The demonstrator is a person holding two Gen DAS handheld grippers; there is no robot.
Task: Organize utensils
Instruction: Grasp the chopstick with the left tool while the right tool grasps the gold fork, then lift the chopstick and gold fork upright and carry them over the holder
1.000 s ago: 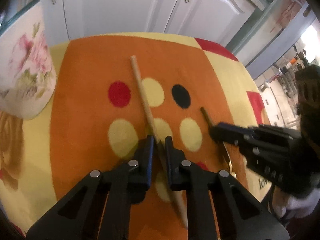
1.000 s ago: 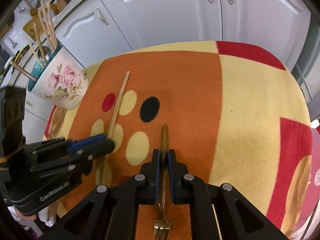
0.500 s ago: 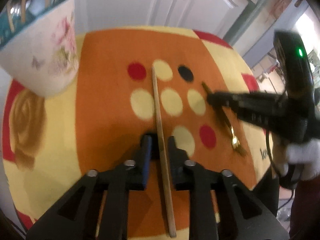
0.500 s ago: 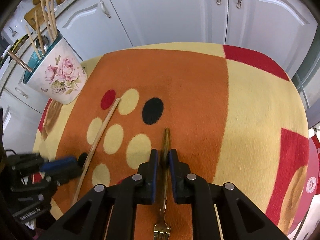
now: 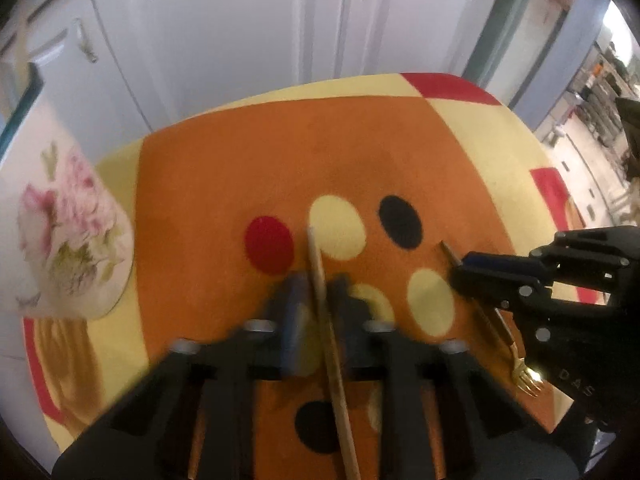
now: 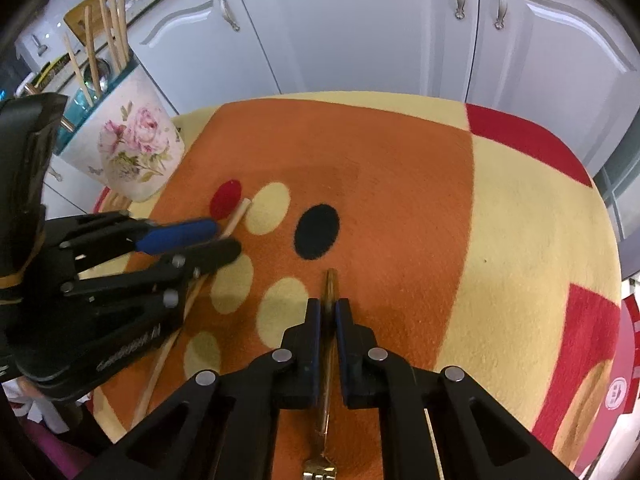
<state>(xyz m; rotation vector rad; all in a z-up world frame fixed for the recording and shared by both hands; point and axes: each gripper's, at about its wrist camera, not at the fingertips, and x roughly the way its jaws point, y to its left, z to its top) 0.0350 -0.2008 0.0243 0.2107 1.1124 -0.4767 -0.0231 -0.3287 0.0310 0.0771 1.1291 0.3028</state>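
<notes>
The left gripper (image 5: pixel 318 288), blurred, appears clamped on a wooden chopstick (image 5: pixel 325 320) at lower centre; the right gripper (image 6: pixel 328 312) pinches a gold fork (image 6: pixel 326 364) above the dotted orange mat (image 6: pixel 380 184). A floral utensil holder (image 6: pixel 136 148) stands upper left. Gripper lettering is unreadable.

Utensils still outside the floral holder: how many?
2. A wooden chopstick between the left gripper's fingers, a gold fork between the right gripper's. Grippers may hide others.

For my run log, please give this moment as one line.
left claw: shut on wooden stick | right claw: shut on gold fork | floral holder: left, apart
</notes>
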